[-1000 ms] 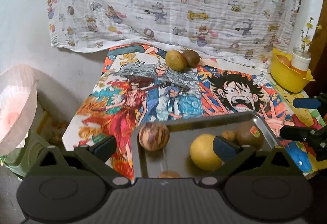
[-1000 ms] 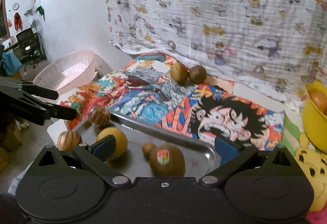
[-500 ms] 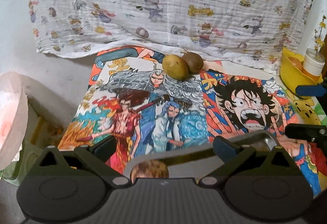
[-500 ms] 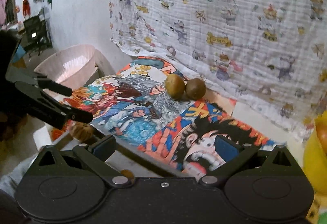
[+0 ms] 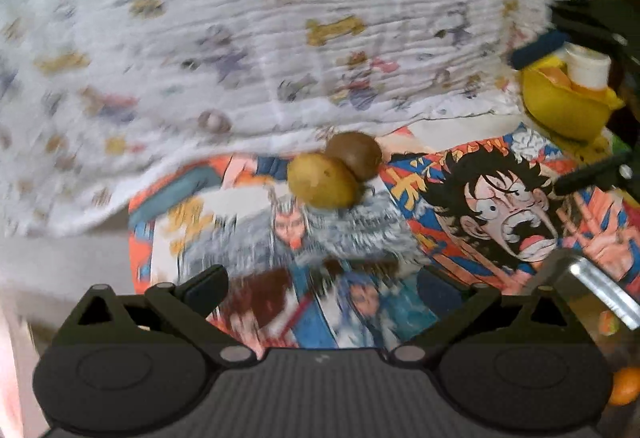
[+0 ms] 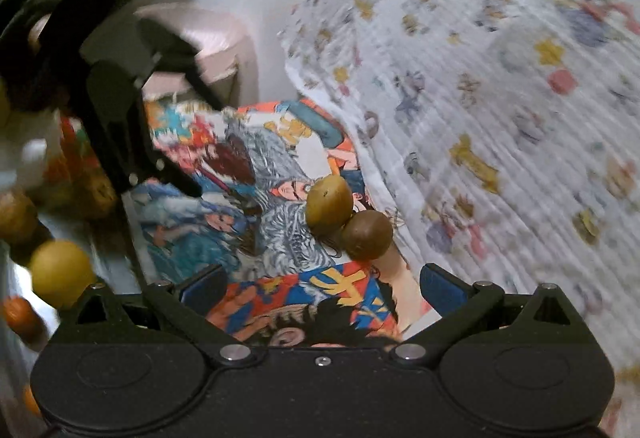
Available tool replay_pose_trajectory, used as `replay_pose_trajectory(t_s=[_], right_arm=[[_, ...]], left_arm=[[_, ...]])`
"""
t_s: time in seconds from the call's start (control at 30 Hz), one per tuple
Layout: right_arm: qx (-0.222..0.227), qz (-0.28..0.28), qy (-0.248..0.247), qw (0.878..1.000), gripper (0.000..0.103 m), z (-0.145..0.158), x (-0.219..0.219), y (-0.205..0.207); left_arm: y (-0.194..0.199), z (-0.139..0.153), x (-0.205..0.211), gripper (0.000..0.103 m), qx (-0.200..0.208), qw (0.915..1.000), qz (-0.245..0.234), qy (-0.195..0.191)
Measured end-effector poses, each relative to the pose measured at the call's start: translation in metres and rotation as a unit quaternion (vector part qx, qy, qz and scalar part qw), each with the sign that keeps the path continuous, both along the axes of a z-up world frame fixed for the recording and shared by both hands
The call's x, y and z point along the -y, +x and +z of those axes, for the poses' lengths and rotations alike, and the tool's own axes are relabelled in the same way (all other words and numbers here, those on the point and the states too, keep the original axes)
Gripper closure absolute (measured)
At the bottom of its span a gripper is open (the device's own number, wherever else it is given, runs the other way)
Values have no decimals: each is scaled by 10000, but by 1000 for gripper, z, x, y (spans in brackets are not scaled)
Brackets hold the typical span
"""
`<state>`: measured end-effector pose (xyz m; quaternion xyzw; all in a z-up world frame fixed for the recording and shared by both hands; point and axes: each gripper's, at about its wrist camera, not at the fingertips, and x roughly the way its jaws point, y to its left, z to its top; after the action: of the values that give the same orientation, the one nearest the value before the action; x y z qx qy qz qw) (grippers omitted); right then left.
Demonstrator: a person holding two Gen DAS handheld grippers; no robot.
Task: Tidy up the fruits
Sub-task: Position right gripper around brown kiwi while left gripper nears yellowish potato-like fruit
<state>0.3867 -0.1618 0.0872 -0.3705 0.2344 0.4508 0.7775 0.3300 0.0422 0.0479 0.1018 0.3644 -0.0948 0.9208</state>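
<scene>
Yellow bowl (image 5: 560, 110) holding a white jar (image 5: 588, 68), metal tray (image 5: 600, 290) with fruit.

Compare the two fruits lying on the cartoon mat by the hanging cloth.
The greenish-yellow fruit is paler, speckled and looks bigger; the brown fruit is darker and plainer. The greenish-yellow fruit lies farther out on the mat, the brown fruit nearer the cloth. Both are roundish, touching, and ungripped.

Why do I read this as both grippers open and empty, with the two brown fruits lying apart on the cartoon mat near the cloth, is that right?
One thing is off: the two brown fruits are not apart. The yellowish-brown fruit and the darker brown fruit touch each other, as the right wrist view shows. The rest holds: left gripper and right gripper are open and empty, and the fruits lie on the cartoon mat near the cloth.
</scene>
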Motion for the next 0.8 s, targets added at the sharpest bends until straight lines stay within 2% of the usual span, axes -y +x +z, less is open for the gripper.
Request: replay_pose_trajectory(t_s=[0.2,0.4,0.57,0.63,0.8], right_arm=[[153,490,-660,9965,3,-32,-32,43],[426,845,-1295,9870,8,-63,-64,79],[612,1168,-1784,9751,15,-80,-84,101],[669,1281,-1906,9710,20,-84,-89,108],[792,1563,-2118,9615,25,-91,-101,114]], left_arm=[[39,-16,-1,1,457,9959,-722,312],[73,-36,-3,1,642,9888,-1310,329],[94,-49,-5,1,638,9874,-1416,313],[99,-53,-8,2,592,9875,-1435,258],[107,-57,-11,4,564,9865,-1531,132]])
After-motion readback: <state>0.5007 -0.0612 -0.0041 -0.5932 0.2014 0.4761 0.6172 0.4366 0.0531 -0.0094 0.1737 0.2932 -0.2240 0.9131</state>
